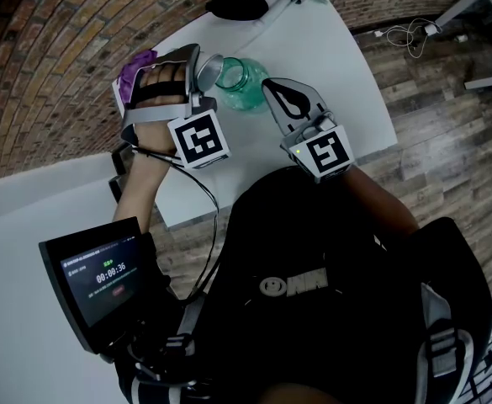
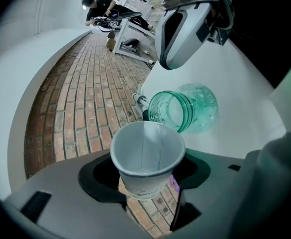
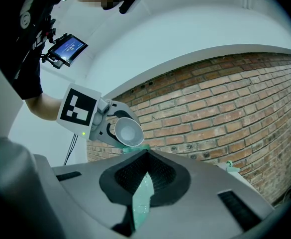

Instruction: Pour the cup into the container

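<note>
Cup (image 2: 145,156), pinched in the left claw (image 2: 146,177), tilts beside the container (image 2: 185,111), which the right claw (image 3: 143,179) grips. It looks empty, so pouring seems finished.

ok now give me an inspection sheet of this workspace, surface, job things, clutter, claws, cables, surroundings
surface: white table, no spill seen
job's things: paper cup tipped toward the mouth of the green glass jar; the cup's inside looks empty
clutter: purple item by the left hand; black object at the far edge
grippers: left claw shut on the paper cup; right claw beside the jar, jaws nearly together, grip unclear
cables: black cable from the left claw toward the person; white cables on the wood floor
surroundings: brickwork beside the table; timer screen near the person
</note>
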The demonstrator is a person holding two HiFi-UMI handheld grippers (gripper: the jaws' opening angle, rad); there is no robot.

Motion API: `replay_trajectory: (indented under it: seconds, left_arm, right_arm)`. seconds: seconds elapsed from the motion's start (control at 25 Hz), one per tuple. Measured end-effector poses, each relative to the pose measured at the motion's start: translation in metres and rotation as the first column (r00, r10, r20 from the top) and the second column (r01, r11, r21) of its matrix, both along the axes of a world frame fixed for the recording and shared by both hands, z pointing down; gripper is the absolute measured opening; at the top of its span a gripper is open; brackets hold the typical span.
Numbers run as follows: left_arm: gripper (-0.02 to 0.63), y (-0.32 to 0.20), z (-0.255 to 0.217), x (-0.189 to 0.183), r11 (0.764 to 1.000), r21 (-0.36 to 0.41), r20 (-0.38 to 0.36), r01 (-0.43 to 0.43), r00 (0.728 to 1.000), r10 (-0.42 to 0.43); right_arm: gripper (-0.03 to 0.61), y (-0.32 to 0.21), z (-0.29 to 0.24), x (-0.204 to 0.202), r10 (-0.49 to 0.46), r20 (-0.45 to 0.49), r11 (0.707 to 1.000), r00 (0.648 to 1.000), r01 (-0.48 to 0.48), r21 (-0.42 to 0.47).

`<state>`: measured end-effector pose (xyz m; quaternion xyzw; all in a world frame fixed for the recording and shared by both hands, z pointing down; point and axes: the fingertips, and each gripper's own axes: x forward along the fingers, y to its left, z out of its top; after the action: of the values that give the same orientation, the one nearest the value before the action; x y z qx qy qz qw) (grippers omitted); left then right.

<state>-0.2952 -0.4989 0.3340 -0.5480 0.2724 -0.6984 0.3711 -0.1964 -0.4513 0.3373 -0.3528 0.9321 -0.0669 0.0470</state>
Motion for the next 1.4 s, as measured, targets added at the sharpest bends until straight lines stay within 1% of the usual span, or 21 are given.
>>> replay_trajectory:
  seconds: [0.2,0.28,0.4,0.48,0.68,0.84,0.92,1.04,1.24,1.32,1.4]
  left_arm:
    - [0.295,0.004,0.002,0.000,1.000,-0.016,0.002,0.002,1.000,-0.002]
    - [0.295,0.004,0.002,0.001,1.000,-0.015,0.004,0.002,1.000,-0.002]
    - [0.295,0.003,0.001,0.001,1.000,-0.001,0.018,-0.006,1.000,0.006]
    - [0.295,0.003,0.000,0.001,1.000,0.013,0.031,-0.015,0.999,0.015]
    - [0.295,-0.005,-0.012,0.003,0.993,0.093,0.108,-0.075,0.992,0.064]
    - [0.295,-0.006,-0.019,0.007,0.979,0.148,0.184,-0.141,0.977,0.113]
    - [0.295,-0.006,-0.020,0.010,0.972,0.166,0.207,-0.168,0.969,0.133]
    - [0.295,-0.005,-0.021,0.011,0.967,0.174,0.216,-0.185,0.965,0.146]
    - [0.295,-0.005,-0.021,0.011,0.967,0.174,0.224,-0.188,0.963,0.147]
    - [0.295,-0.005,-0.020,0.011,0.968,0.170,0.217,-0.185,0.965,0.147]
    - [0.295,-0.005,-0.019,0.011,0.972,0.157,0.191,-0.173,0.971,0.142]
  right_arm:
    - [-0.002,0.001,0.006,0.001,0.000,-0.016,1.000,1.000,0.000,0.025]
    - [-0.002,0.001,0.008,0.002,0.001,-0.016,1.000,1.000,-0.001,0.017]
    - [-0.002,0.002,0.007,0.002,0.004,-0.015,1.000,1.000,-0.003,0.013]
    - [-0.002,0.002,0.006,0.002,0.002,-0.017,1.000,1.000,-0.001,0.026]
    - [-0.002,0.000,0.006,0.001,-0.002,-0.016,1.000,1.000,0.002,0.030]
    - [-0.002,0.000,0.007,0.001,0.002,-0.022,1.000,1.000,-0.001,0.026]
    - [-0.002,0.000,0.007,-0.001,-0.002,-0.019,1.000,1.000,0.003,0.029]
    - [-0.002,0.001,0.007,-0.001,-0.004,-0.020,1.000,1.000,0.004,0.027]
    - [-0.002,0.001,0.008,0.000,0.001,-0.025,1.000,1.000,-0.001,0.017]
    - [-0.002,0.001,0.008,0.000,0.001,-0.012,1.000,1.000,0.000,0.020]
    - [-0.002,0.000,0.007,0.001,-0.001,-0.016,1.000,1.000,0.002,0.027]
